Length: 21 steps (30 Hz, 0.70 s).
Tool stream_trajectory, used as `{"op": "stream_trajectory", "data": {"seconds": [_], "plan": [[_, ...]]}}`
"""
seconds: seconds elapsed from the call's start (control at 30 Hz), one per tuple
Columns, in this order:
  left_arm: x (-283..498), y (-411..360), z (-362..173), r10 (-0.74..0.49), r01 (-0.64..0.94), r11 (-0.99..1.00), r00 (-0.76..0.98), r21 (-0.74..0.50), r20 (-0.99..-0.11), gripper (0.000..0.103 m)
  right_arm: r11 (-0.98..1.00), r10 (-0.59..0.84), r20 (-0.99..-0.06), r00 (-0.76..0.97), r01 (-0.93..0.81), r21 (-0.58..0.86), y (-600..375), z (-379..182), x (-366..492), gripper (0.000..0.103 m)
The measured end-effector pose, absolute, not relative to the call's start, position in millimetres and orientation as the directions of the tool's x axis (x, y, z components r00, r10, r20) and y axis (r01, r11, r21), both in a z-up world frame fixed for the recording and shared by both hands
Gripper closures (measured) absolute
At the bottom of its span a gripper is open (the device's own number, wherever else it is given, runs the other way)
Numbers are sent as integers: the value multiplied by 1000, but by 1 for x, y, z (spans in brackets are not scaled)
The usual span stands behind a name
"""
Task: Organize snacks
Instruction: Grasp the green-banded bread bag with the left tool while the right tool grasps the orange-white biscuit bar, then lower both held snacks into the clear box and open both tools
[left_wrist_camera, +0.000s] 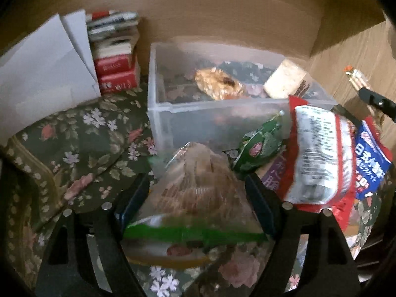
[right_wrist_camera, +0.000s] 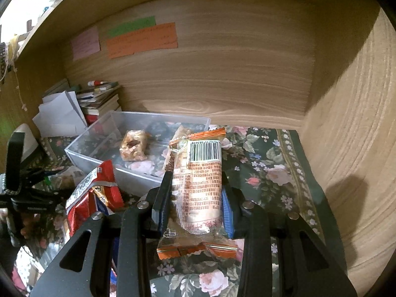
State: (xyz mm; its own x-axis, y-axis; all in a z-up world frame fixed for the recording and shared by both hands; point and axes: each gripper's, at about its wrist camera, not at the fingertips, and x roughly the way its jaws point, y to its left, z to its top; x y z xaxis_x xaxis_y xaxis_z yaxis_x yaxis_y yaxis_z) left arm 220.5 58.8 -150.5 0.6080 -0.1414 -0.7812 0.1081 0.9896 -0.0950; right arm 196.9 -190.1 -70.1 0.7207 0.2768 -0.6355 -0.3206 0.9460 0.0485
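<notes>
My left gripper (left_wrist_camera: 198, 193) is shut on a clear snack packet with a green band (left_wrist_camera: 198, 198), held in front of the clear plastic box (left_wrist_camera: 222, 113). The box holds a nut bar (left_wrist_camera: 217, 83) and a pale packet (left_wrist_camera: 284, 81). My right gripper (right_wrist_camera: 195, 193) is shut on an orange-edged snack bar with a barcode (right_wrist_camera: 200, 180), upright just right of the box (right_wrist_camera: 86, 146), where the nut bar (right_wrist_camera: 133, 148) also shows. The left gripper (right_wrist_camera: 32, 185) appears at the left edge of the right wrist view.
A red-and-white packet (left_wrist_camera: 316, 158), a blue packet (left_wrist_camera: 368, 170) and a green packet (left_wrist_camera: 259, 146) lie right of the box on the floral cloth (left_wrist_camera: 81, 143). Books (left_wrist_camera: 113, 49) and white paper (left_wrist_camera: 44, 66) stand at the back left. Wooden walls (right_wrist_camera: 346, 123) enclose the space.
</notes>
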Motion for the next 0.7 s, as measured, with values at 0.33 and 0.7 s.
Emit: {"op": "stream_trajectory", "data": {"seconds": [0.33, 0.7], "plan": [[221, 61, -150, -135, 88, 991, 625, -102, -769, 44, 936, 298, -627, 720, -350, 43, -179, -67, 200, 71], [182, 78, -105, -106, 49, 994, 716, -102, -690, 46, 909, 351, -606, 714, -416, 37, -155, -57, 211, 71]]}}
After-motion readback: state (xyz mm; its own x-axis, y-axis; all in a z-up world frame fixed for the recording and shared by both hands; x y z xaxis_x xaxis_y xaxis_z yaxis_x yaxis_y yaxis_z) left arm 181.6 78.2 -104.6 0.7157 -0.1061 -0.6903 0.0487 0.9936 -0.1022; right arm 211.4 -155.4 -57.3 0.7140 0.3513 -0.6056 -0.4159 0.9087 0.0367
